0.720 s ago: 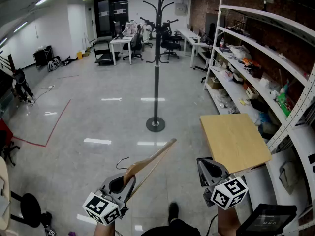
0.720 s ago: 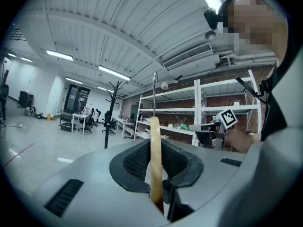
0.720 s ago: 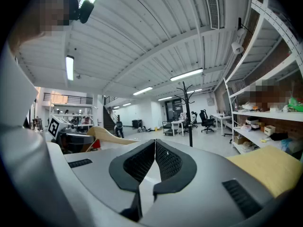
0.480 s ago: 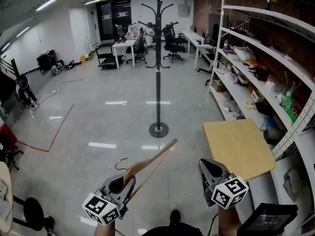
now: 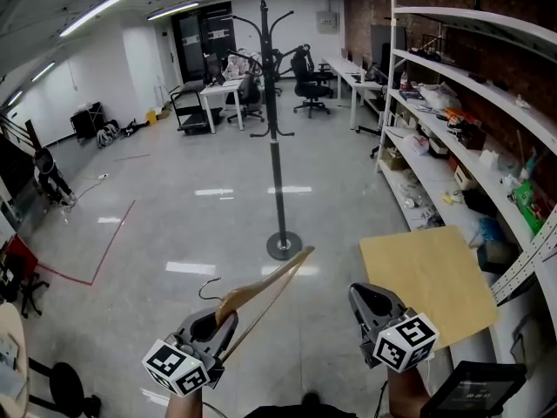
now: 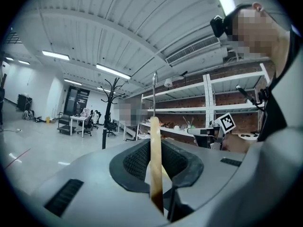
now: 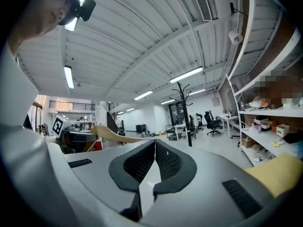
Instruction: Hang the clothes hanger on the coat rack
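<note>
Hanger [image 5: 261, 290] in left tongs [image 5: 211, 327]; rack [image 5: 276, 146] ahead

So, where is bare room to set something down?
The wooden tabletop right of the coat rack is bare, and so is the grey floor around the rack's base. The wall shelves at far right are crowded.

- glossy grey floor [image 5: 174, 207], streaked with reflected light
- thin red line [image 5: 110, 242] on the floor at the left, bent at a corner
- white shelf rack [image 5: 452, 103] along the right side — loaded with boxes, bags and small clutter
- light wooden board [image 5: 431, 277] lying flat, just beside the rack's lower shelves
- brick wall [image 5: 361, 24] behind the rack
- far end: white desk [image 5: 219, 91], black office chair [image 5: 306, 77] — black cart [image 5: 184, 103] near them
- strip lights [image 5: 91, 11] on the ceiling
</note>
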Action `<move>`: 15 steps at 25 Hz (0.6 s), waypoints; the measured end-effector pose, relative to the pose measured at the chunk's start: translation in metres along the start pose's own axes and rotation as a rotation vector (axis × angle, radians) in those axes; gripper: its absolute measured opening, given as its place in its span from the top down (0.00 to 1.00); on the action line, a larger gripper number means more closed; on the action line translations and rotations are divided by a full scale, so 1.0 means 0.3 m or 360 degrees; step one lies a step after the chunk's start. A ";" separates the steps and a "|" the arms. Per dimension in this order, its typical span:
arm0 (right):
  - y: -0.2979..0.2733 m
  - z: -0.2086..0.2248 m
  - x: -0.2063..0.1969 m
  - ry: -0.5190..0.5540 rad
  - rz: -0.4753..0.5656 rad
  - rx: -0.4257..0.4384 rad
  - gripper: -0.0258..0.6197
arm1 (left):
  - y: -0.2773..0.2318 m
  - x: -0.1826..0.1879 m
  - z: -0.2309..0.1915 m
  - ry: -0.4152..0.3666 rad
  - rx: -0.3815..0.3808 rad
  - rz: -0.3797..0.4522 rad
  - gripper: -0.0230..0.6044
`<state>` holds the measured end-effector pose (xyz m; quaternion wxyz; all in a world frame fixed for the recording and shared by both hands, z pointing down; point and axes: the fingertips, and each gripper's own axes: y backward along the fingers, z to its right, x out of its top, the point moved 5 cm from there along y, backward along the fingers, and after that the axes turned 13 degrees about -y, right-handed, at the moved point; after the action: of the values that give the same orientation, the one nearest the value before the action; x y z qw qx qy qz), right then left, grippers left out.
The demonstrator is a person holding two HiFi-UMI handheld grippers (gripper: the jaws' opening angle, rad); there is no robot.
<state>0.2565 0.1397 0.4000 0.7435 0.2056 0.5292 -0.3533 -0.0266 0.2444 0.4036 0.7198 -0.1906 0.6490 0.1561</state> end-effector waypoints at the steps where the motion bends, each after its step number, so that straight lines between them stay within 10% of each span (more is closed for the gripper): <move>1: -0.012 0.023 0.006 0.0008 -0.0006 -0.0001 0.95 | -0.026 0.003 -0.008 -0.0001 0.0000 -0.0002 0.88; 15: -0.258 0.188 0.051 -0.0026 -0.0028 -0.0017 0.95 | -0.314 -0.006 -0.213 -0.0044 -0.0148 -0.0024 0.88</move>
<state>0.2381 0.0451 0.4111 0.7458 0.1940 0.5267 -0.3587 -0.0382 0.1311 0.4068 0.7202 -0.2265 0.6296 0.1832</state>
